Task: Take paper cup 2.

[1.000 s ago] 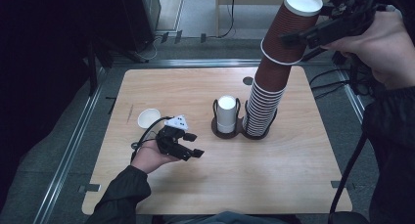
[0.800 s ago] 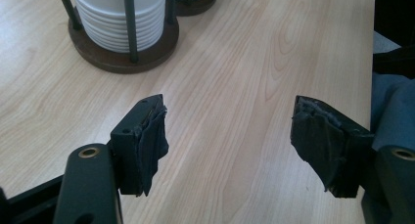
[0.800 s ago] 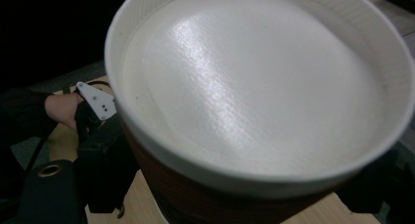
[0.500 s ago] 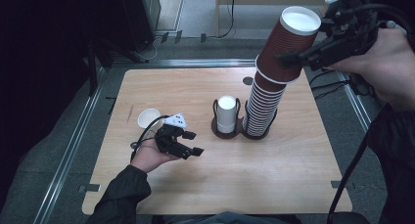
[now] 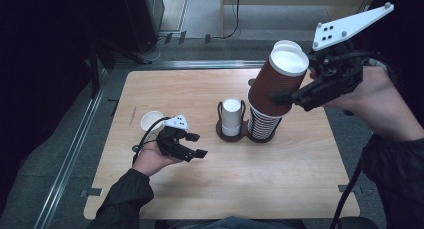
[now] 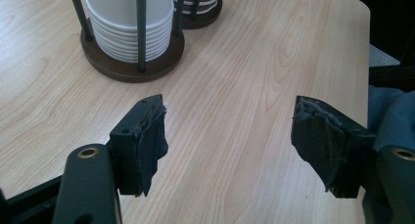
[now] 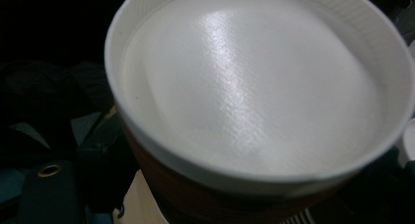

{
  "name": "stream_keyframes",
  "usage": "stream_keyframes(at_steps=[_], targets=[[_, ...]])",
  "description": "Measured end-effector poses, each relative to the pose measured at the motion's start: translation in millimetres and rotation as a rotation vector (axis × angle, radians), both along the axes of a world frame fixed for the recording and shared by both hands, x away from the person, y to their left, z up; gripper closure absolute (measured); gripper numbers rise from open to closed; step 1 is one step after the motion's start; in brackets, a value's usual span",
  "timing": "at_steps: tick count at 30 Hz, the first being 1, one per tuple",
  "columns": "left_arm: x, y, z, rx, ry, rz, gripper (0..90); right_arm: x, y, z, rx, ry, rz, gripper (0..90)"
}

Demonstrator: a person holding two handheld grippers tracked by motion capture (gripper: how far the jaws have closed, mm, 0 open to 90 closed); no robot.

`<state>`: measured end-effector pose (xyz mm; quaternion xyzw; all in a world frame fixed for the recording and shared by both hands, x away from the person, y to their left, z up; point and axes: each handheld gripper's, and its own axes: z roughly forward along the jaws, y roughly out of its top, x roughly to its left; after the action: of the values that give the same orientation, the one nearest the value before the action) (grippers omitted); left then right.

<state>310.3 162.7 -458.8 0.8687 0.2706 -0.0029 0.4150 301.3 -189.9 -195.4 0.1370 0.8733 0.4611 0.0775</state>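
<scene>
My right gripper is shut on the side of a brown paper cup with a white inside, held tilted above the table. Its lower end overlaps the stack of brown cups standing in a dark holder; I cannot tell if they are nested. In the right gripper view the cup's white mouth is very close. A shorter stack of white cups stands in the holder's left ring. My left gripper rests low over the table at the left, open and empty, pointing toward the white cups.
A single white cup sits on the wooden table just behind my left hand. The holder's round base and thin posts lie ahead of the left jaws. A metal rail runs along the table's left edge.
My right gripper has come down and to the left with the brown cup, tilting it more. The left gripper has kept still.
</scene>
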Motion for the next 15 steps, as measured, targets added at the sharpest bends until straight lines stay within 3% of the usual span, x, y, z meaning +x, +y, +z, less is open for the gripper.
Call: stream_keyframes(at_steps=[3, 8, 15], targets=[[-0.1, 0.2, 0.1, -0.005, 0.001, 0.000, 27.8, -4.0, 4.5, -9.0, -0.003, 0.004, 0.023, 17.1], [0.0, 0.9, 0.1, -0.003, -0.005, -0.009, 30.0, -6.6, 14.5, -28.7, -0.051, -0.040, 0.061, 17.1], [-0.3, 3.1, 0.9, -0.025, -0.006, -0.001, 31.1, -6.3, 24.3, -57.7, -0.051, -0.014, 0.095, 17.0]])
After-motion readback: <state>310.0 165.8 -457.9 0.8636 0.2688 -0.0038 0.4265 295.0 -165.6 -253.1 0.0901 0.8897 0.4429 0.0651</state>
